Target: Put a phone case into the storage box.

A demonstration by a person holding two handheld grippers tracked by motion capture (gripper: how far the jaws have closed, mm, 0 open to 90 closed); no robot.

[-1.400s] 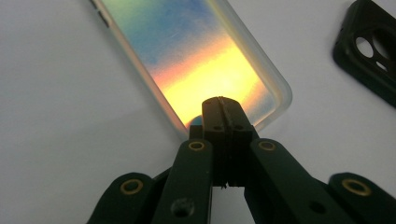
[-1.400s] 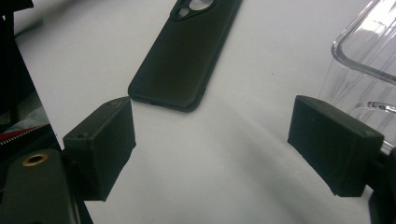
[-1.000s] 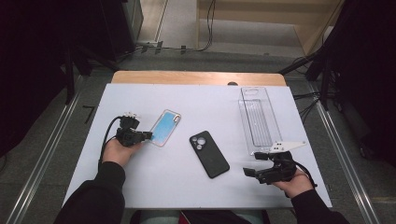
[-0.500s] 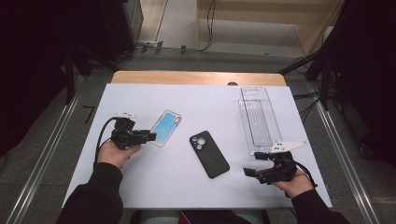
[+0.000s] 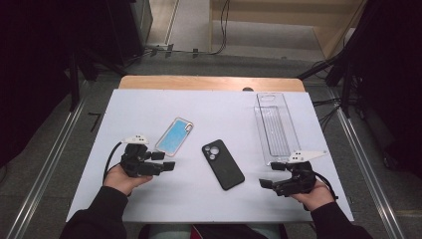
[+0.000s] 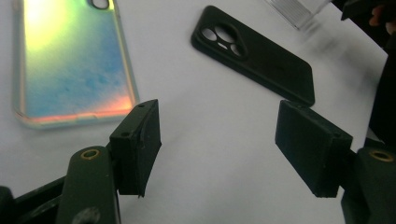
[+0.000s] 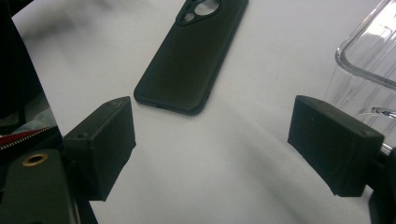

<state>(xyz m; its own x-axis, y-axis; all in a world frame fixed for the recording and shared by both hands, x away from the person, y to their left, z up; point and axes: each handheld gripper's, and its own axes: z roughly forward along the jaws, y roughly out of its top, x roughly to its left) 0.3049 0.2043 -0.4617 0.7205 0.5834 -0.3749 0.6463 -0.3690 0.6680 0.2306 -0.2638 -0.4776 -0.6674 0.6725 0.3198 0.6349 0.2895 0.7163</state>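
Iridescent phone case (image 5: pixel 174 136) lies just beyond left hand-held gripper (image 5: pixel 164 161).

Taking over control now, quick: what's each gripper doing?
Left gripper: open, holding nothing, near the iridescent phone case.
Right gripper: open, holding nothing, jaws pointing at the black phone case.

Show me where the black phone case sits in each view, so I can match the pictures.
High view: the black case lies mid-table, between the two grippers, camera holes at its far end.
Left gripper view: the case is upper centre-right, beyond the open jaws.
Right gripper view: the case is top centre, beyond the open jaws.
Shared landmark: the clear tray, at the top right edge of the left gripper view and the right edge of the right gripper view.
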